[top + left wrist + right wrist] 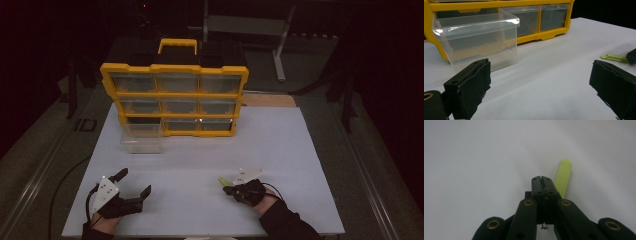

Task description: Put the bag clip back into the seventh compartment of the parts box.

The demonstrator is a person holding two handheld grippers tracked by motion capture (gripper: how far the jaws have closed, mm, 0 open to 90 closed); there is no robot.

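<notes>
A yellow organiser point(174, 93) with clear drawers stands upright at the back of the white table point(280, 150). One clear drawer point(141, 140) point(477, 40) is out and rests on the table in front of its bottom-left slot. My left gripper point(136, 181) point(540, 72) is open near the front left, aimed toward that drawer with nothing between its jaws. My right gripper point(227, 189) point(541, 178) is shut at the front centre-right. A thin yellow-green strip point(222, 181) point(615, 58) point(563, 178) lies flat on the table, its near end hidden under the right jaw.
The organiser's carry handle point(177, 46) points away from me. A metal stand point(280, 55) is on the floor behind the table. A cable point(65, 180) runs off the table's left side.
</notes>
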